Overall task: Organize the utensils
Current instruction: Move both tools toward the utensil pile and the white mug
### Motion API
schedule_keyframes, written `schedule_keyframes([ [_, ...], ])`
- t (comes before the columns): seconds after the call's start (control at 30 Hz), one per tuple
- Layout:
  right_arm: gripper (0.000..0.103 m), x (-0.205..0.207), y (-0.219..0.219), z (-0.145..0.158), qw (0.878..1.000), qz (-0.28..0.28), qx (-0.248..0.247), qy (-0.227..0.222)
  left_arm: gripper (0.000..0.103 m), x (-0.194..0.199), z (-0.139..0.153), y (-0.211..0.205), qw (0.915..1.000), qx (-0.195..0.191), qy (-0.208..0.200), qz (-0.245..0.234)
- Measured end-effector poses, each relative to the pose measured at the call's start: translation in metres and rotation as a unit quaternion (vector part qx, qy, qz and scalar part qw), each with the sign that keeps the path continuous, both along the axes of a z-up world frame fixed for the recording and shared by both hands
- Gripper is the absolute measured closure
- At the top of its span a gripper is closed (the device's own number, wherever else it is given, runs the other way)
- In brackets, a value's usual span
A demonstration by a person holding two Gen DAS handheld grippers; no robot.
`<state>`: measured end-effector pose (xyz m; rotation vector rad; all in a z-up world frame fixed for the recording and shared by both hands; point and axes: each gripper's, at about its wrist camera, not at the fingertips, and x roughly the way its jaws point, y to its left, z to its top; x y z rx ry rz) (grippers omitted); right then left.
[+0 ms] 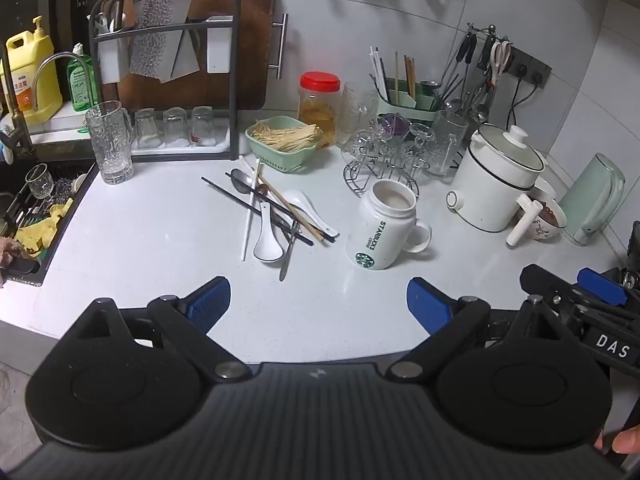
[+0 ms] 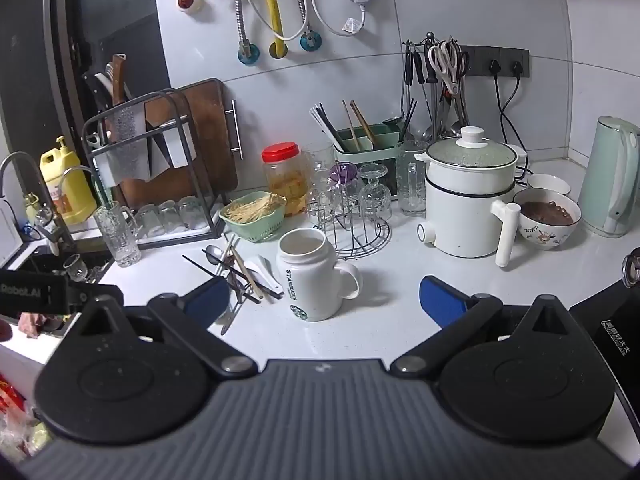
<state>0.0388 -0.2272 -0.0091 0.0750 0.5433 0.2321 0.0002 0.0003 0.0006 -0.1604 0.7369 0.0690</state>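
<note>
Both grippers hang over the near edge of the white counter (image 1: 152,216) w/ nothing between the blue pads: left gripper (image 1: 318,304) jaws spread wide, right gripper (image 2: 324,300) likewise, prob. so either can drop straight onto a piece. The utensils sit in a loose crossed pile (image 1: 276,216) mid-counter — chopsticks, metal spoon, two white ceramic spoons (image 1: 267,236) — just left of the Starbucks mug (image 1: 380,228). The green utensil caddy (image 1: 404,100) at the back wall already holds upright chopsticks, so it's the likely destination; pile untouched, sorting not yet begun.
</note>
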Motion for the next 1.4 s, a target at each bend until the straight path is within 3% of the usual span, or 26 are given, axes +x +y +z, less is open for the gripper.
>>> schedule_keyframes([
  [1.4,0.000,-0.015,0.005,-0.007,0.999,0.007,0.016,0.036,0.006,-0.019,-0.012,0.002,0.9999,-0.006,0.013,0.004],
])
